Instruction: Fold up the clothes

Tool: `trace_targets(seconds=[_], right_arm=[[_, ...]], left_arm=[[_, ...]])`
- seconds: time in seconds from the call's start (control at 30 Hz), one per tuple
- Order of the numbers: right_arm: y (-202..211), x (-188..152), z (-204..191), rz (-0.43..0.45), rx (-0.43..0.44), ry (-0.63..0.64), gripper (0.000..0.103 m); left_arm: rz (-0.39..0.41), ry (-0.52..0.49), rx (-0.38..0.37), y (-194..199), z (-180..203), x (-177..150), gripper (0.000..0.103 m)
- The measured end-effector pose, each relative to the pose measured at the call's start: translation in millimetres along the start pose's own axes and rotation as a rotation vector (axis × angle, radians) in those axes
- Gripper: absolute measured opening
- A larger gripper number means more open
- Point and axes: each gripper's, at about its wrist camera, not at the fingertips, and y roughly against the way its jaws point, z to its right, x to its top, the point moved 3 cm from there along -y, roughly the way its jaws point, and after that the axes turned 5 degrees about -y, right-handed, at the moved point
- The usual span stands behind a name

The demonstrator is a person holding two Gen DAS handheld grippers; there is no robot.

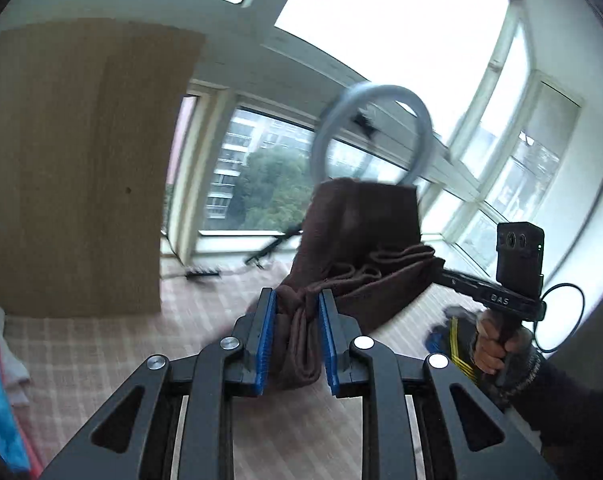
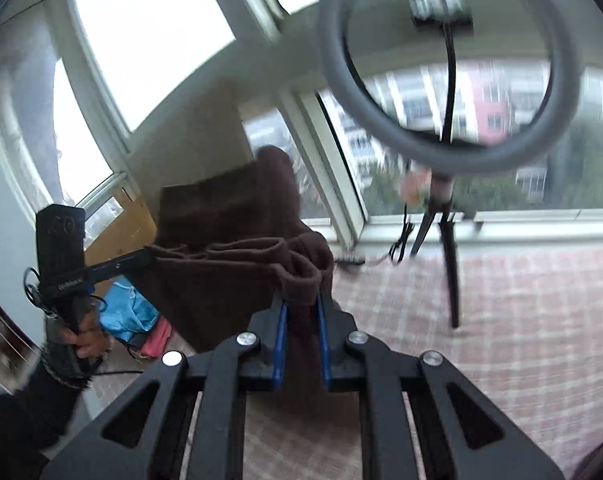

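Blue-padded left tongs are clamped on a bunched corner of the brown garment, and the right tongs pinch another gathered edge of it. Between the two the brown cloth hangs stretched in the air above the pink checked bed cover. Each view shows the other hand gripping its tool. Behind stand a ring light on a tripod, a wooden board, and blue clothes.
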Motion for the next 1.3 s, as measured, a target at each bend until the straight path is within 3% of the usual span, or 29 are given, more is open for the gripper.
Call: trace_targets(seconds=[0.07,0.1,0.2,0.27,0.33,0.43,0.57,0.7,0.8,0.87,1.0,1.1,1.17,1.23,1.3], right_arm=[[25,-34,-8,-0.014,-0.011,0.029,0.013],[31,-60,-8,-0.079,-0.005,0.032,0.016],[26,-180,1,-0.45,-0.077,0.088,0.02],[30,-234,17,-0.609,-0.137,0.042,0.02],[36,-247,28,-0.61,-0.142,-0.048,0.02],[31,-226,27,-0.525,-0.15,-0.076,0.021],[4,-196,19,-0.398,-0.146,-0.083,0.04],[-31,-178,13,-0.357,-0.122,-0.128,0.04],[-50,-188,15,-0.389,-0.162,-0.123,0.04],[-58,-207,15,-0.457,-0.177,-0.114,0.04],[-46,-221,1,-0.499,-0.199,0.023,0.04],[-38,-194,-4,-0.473,-0.117,-0.091,0.04],[-46,-168,-19,-0.433,-0.078,-0.085,0.04],[-67,-145,-39,-0.437,-0.043,-0.059,0.04],[-99,-125,-58,-0.473,-0.073,-0.036,0.04]], left_arm=[[-0.047,-0.034,-0.005,10,16,-39,0.014],[-0.107,-0.029,-0.007,14,19,-68,0.018],[-0.359,0.094,0.003,12,10,-174,0.019],[-0.467,0.183,0.053,14,-4,-220,0.017],[-0.457,0.223,0.071,19,-11,-227,0.017],[-0.387,0.164,0.084,17,-6,-206,0.018],[-0.327,0.063,0.068,-20,8,-175,0.018],[-0.328,0.0,0.038,-65,13,-161,0.018],[-0.409,0.022,0.039,-95,6,-177,0.019],[-0.495,0.066,-0.001,-106,0,-203,0.019],[-0.473,0.043,0.0,-76,5,-218,0.019],[-0.392,0.062,0.028,-48,-7,-205,0.022],[-0.378,0.07,0.037,-45,-16,-200,0.022],[-0.39,0.059,0.038,-48,-20,-201,0.029],[-0.411,0.021,0.063,-59,-21,-205,0.04]])
